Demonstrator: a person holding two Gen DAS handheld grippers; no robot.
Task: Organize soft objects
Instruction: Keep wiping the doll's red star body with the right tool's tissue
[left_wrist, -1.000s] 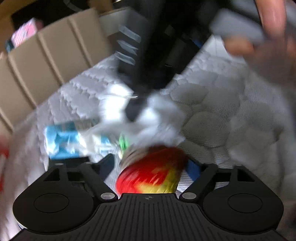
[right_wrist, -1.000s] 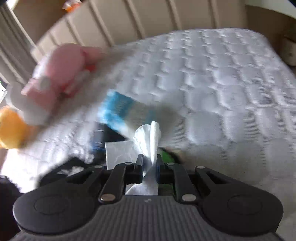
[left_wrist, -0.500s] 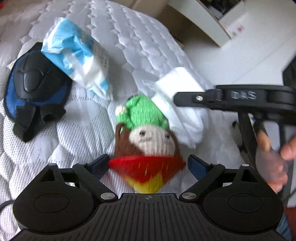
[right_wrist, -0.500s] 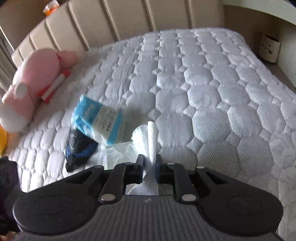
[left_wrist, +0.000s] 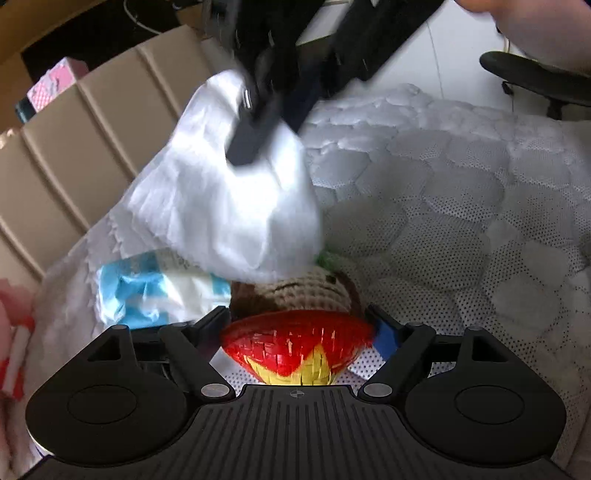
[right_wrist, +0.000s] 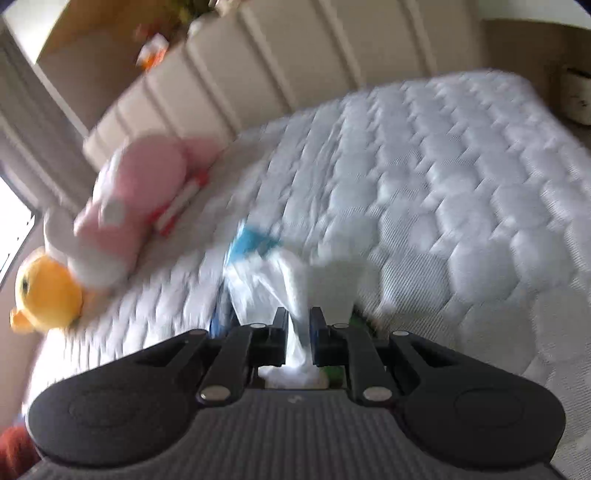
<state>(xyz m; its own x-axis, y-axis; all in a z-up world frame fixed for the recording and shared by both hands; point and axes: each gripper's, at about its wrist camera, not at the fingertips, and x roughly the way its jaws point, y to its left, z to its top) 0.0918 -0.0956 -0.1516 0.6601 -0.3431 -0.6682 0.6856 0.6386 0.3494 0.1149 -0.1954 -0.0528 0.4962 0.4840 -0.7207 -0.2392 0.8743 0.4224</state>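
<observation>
My left gripper (left_wrist: 297, 325) is shut on a crocheted doll (left_wrist: 295, 332) with a red and yellow body, a beige face and a green cap. Above the doll hangs a white tissue (left_wrist: 229, 199), and the right gripper (left_wrist: 258, 122) pinching it shows blurred and dark in the left wrist view. In the right wrist view my right gripper (right_wrist: 298, 325) is shut on that white tissue (right_wrist: 317, 288). A blue and white tissue pack (left_wrist: 147, 288) lies on the quilted mattress (left_wrist: 461, 229) just left of the doll, also visible as the tissue pack (right_wrist: 251, 243).
A pink plush toy (right_wrist: 140, 206) and a yellow plush duck (right_wrist: 44, 291) lie at the mattress's left edge. A beige padded headboard (right_wrist: 295, 62) runs behind. A black office chair (left_wrist: 535, 81) stands beyond the bed. A hand (left_wrist: 535, 22) shows top right.
The left view swung back toward the headboard with the doll still held. The right gripper carried the tissue up over the doll and tissue pack. Both views are motion-blurred.
</observation>
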